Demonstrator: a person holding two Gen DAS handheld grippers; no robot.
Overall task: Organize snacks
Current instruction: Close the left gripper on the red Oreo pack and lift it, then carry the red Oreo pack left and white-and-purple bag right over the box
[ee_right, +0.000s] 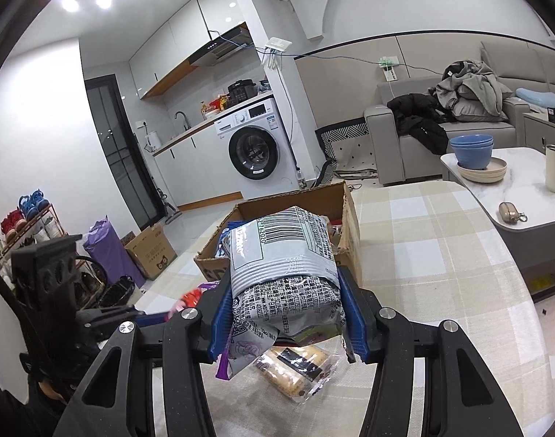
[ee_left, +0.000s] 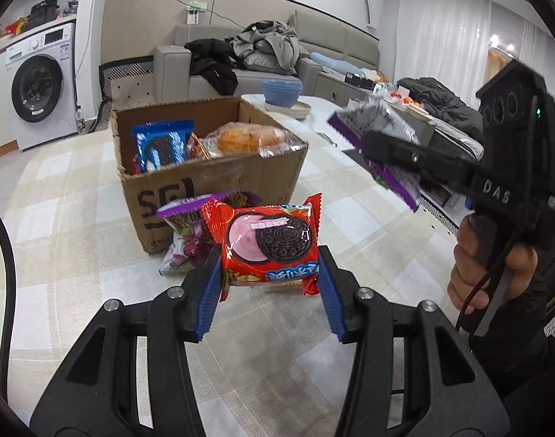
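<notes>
L gripper (ee_left: 268,273): jaws clamped on red Oreo pack (ee_left: 270,242), held above table (ee_left: 59,225) just in front of cardboard box (ee_left: 204,178). R gripper (ee_right: 284,313): jaws gripping grey-purple snack bag (ee_right: 282,269), over table near the box. Purple packet (ee_left: 188,236) lies against box front.

I count 2 grippers: left gripper (ee_left: 270,284) w/ 1 red Oreo pack (ee_left: 270,244), right gripper (ee_right: 286,313) w/ 1 grey-purple pack (ee_right: 284,276). 1 cardboard box (ee_left: 211,178), approx. 3 snacks showing inside. 1 purple pack (ee_left: 184,240) beside box, 1 clear-wrapped biscuit pack (ee_right: 295,367) on cloth. 2 blue bowls (ee_right: 472,151).
</notes>
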